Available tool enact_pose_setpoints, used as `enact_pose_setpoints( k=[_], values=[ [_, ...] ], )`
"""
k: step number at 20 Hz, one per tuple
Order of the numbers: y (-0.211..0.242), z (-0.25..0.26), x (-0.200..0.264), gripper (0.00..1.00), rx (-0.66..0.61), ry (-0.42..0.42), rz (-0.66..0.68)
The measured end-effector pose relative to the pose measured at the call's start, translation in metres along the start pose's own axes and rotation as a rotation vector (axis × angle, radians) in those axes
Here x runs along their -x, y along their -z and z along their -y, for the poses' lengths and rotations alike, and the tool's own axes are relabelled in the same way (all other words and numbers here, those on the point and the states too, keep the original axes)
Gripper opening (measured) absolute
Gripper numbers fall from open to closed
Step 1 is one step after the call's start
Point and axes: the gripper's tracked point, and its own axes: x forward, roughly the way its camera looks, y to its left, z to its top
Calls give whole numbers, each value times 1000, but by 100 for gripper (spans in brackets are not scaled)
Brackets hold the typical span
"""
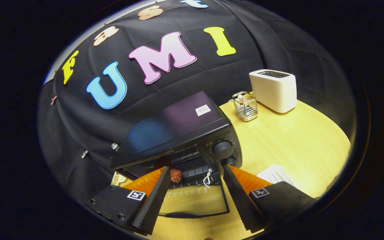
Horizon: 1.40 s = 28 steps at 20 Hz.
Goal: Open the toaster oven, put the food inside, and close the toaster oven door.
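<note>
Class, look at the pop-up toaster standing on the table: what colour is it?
White, or cream; the toaster shows clearly in the gripper view.

White sticker (pixel 202 110) on toaster oven (pixel 192 133) — seemingly printed, unreadable

Evenly lit from overhead | soft sheen on toaster oven (pixel 178 130) top | bright worktop (pixel 288 140) | strong fisheye bending at edges | sharp throughout

left finger (pixel 152 196) hides part of the food (pixel 175 175) at 11 o'clock of the gripper (pixel 195 173); toaster oven (pixel 185 140) label unreadable.
</note>
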Motion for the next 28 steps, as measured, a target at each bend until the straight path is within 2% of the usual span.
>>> enact_pose_setpoints(
  k=[5,7,11,21,28],
  values=[
    [-32,-18,43,98,94,-64,64],
    [-31,-28,59,98,138,-90,66],
    [11,-43,77,98,233,-108,-36],
    [150,-31,78,98,327,-42,-401],
    [194,-24,54,98,304,20,-506]
  ],
)
